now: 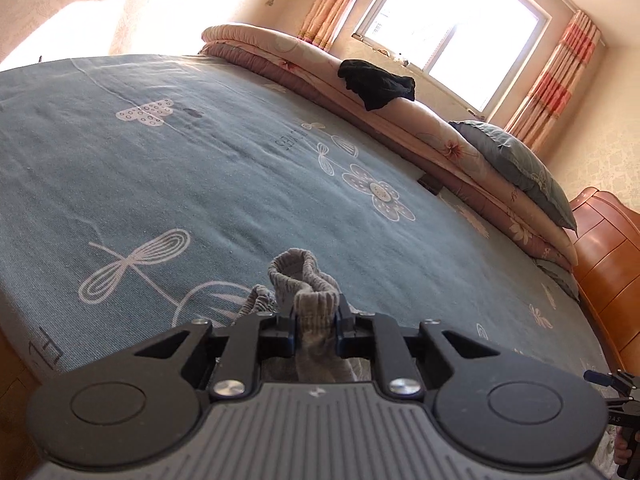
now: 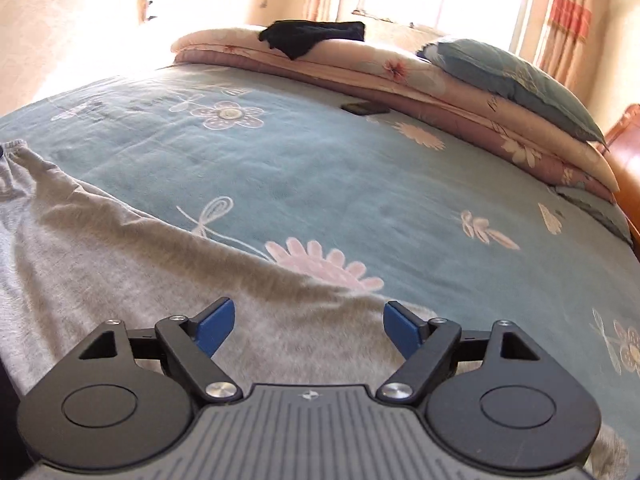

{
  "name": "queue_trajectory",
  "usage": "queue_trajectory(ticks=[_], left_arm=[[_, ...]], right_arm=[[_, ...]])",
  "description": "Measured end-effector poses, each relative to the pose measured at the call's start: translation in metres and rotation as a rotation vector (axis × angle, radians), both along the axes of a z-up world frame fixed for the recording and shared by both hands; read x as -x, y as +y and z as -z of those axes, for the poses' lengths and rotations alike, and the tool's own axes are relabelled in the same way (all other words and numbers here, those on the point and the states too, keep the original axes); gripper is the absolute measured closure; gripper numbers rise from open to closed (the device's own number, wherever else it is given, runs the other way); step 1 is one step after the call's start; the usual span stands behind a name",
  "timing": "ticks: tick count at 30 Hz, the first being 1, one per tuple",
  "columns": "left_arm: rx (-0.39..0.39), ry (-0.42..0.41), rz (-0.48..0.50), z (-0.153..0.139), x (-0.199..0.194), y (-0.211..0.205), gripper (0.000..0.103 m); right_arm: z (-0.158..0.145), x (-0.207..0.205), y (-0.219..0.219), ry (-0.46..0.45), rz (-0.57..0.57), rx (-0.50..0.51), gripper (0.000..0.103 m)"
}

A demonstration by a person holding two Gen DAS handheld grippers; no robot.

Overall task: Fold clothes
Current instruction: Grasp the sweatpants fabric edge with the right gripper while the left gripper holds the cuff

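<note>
The left tool [image 1: 316, 328] pinched a ribbed cuff of the grey garment [image 2: 120, 248], which lay unfolded across the bed [image 2: 360, 184], while the right tool [image 2: 308, 326] hovered open above it, so folding had barely begun.

The garment [image 2: 120, 248] lies spread on the near part of the bedspread [image 2: 360, 184]. A folded quilt [image 2: 460, 92] runs along the bed's far side beneath the window [image 1: 452, 20], bearing a dark cloth [image 2: 312, 36] and, to the right, a pillow [image 2: 512, 76].
</note>
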State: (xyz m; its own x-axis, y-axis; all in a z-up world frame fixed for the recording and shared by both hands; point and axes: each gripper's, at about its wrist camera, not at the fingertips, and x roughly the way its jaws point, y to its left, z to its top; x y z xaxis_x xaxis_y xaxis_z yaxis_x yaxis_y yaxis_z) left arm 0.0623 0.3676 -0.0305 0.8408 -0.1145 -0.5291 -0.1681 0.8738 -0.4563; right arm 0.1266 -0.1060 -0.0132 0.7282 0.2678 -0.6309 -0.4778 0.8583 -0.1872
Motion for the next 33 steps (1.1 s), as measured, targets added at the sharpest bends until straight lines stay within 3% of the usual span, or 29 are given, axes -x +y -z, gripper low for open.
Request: queue_trajectory(ticks=[7,11,13,14,15,18,26,29,31,33], left_arm=[[-0.012,-0.011,0.016,-0.007,0.002,-0.005,0.088],[-0.015,-0.021,0.022,-0.011,0.003,-0.005,0.088],[-0.017,-0.03,0.025,-0.012,0.004,-0.005,0.088],[-0.015,-0.035,0.024,-0.013,0.004,-0.005,0.088],[-0.014,-0.038,0.018,-0.013,0.005,-0.006,0.088],[-0.005,-0.05,0.013,-0.013,0.006,-0.007,0.088],[0.054,-0.118,-0.017,-0.02,0.017,-0.01,0.088],[0.068,-0.083,-0.029,-0.007,0.016,-0.008,0.088],[0.071,-0.046,-0.045,0.004,0.014,-0.005,0.088],[0.083,-0.029,-0.059,0.01,0.015,-0.002,0.088]], right_arm=[[0.017,-0.06,0.082,0.01,-0.371,0.052,0.038],[0.034,-0.075,0.101,0.101,-0.504,0.108,0.046],[0.041,-0.078,0.103,0.127,-0.529,0.13,0.054],[0.043,-0.077,0.103,0.138,-0.54,0.137,0.066],[0.044,-0.075,0.103,0.149,-0.552,0.143,0.087],[0.044,-0.062,0.103,0.117,-0.572,0.188,0.099],[0.014,-0.055,0.096,-0.01,-0.536,0.253,0.103],[0.004,-0.074,0.086,0.006,-0.46,0.208,0.103],[0.004,-0.08,0.081,0.064,-0.454,0.143,0.103],[0.006,-0.08,0.081,0.119,-0.484,0.093,0.092]])
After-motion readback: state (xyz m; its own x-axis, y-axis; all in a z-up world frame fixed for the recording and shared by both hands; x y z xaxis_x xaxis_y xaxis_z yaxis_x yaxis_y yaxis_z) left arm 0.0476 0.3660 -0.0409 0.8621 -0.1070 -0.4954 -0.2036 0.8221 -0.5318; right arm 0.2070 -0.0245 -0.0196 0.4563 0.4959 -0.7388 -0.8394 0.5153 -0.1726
